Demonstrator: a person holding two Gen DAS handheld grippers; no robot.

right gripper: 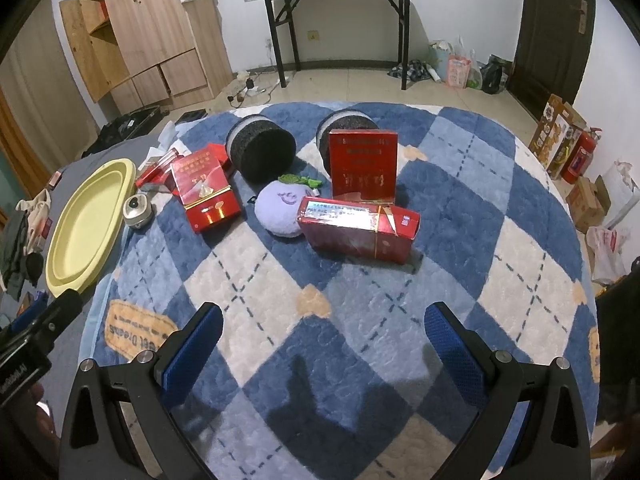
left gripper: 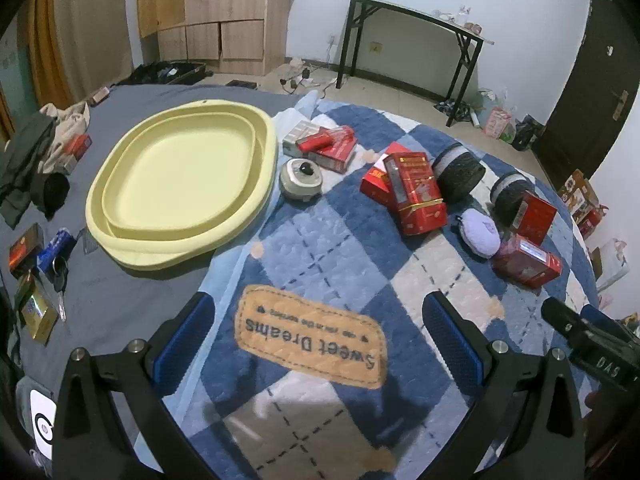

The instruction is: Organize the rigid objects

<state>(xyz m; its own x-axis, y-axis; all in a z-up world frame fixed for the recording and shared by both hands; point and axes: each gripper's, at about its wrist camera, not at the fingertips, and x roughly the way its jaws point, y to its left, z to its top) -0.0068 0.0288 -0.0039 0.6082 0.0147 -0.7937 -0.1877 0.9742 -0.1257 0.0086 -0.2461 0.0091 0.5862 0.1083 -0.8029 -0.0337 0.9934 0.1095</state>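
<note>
Your left gripper (left gripper: pixel 318 344) and right gripper (right gripper: pixel 323 350) hover wide and empty; red boxes (right gripper: pixel 358 232) (scattered) crowd the blanket (right gripper: pixel 460 216) beside the yellow tray (left gripper: pixel 180 184).

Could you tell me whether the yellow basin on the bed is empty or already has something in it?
Empty. The yellow basin shows a bare floor in the left wrist view, and the red boxes lie outside it on the blanket.

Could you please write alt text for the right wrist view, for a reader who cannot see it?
The open right gripper hovers empty over a blue-and-white checked blanket strewn with red boxes, two black cylinders and a purple plush. An empty yellow basin lies at left.
</note>
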